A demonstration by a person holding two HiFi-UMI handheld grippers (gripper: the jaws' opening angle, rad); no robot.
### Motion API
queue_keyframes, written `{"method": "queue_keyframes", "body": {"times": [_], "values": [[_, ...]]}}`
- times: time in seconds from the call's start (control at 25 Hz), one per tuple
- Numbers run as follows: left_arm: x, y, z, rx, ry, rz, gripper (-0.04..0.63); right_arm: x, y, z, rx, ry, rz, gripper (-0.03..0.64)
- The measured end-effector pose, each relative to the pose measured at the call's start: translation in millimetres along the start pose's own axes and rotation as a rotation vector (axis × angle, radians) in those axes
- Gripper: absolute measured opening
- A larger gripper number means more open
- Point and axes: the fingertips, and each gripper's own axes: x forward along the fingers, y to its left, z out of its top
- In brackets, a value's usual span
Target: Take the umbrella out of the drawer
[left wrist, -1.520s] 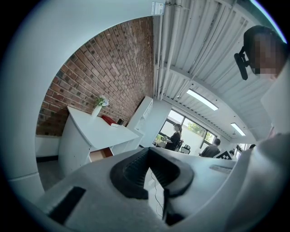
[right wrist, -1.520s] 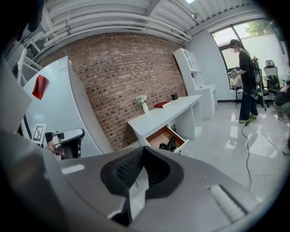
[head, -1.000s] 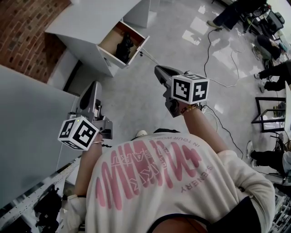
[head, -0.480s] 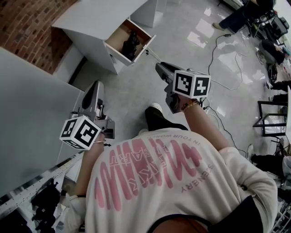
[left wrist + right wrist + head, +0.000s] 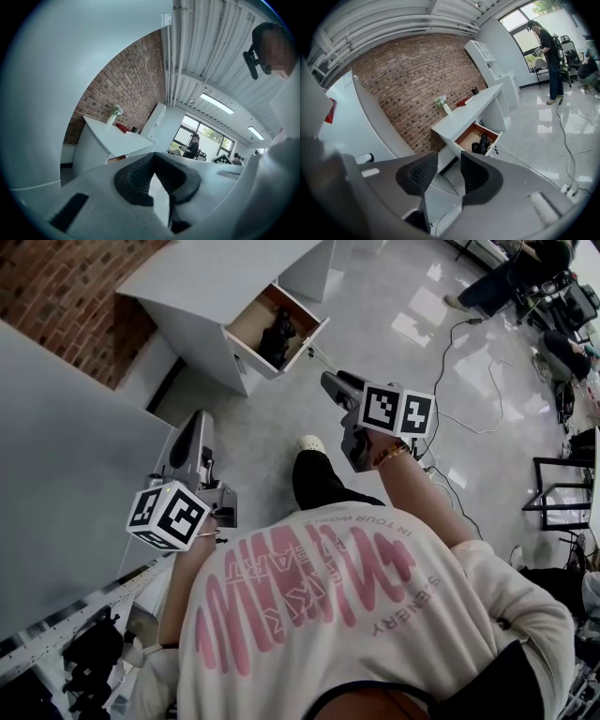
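Note:
A black folded umbrella (image 5: 277, 334) lies in the open wooden drawer (image 5: 306, 336) of a white desk (image 5: 206, 277), far ahead on the floor. The right gripper view also shows the umbrella (image 5: 480, 145) in the drawer (image 5: 469, 137). My right gripper (image 5: 328, 381) points toward the drawer from well short of it. Its jaws have just been opening, and the right gripper (image 5: 449, 158) is open with nothing between its pads. My left gripper (image 5: 201, 420) is held level at the left. In its own view the left gripper (image 5: 153, 157) has its tips together, holding nothing.
A grey panel (image 5: 56, 474) stands close on the left and a brick wall (image 5: 56, 306) is behind the desk. Cables (image 5: 450, 362) trail over the glossy floor at right. People and a black frame (image 5: 553, 484) are at the far right. My shoe (image 5: 309, 442) is forward.
The desk and drawer have shifted right and nearer in the head view. A leg and shoe have stepped out in front. The right gripper's marker cube has rolled a little.

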Motion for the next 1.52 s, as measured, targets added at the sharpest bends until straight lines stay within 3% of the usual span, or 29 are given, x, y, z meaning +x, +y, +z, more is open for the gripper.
{"method": "queue_keyframes", "body": {"times": [0.6,1.12,1.52], "values": [[25,34,13,-0.043,-0.050,0.067,0.003,46,-20,26,-0.025,0.023,-0.037,0.202],[101,70,31,-0.078,-0.056,0.144,0.003,133,-57,80,0.001,0.087,-0.019,0.210],[152,100,23,-0.114,-0.030,0.214,0.003,201,-98,95,0.018,0.169,-0.037,0.222]]}}
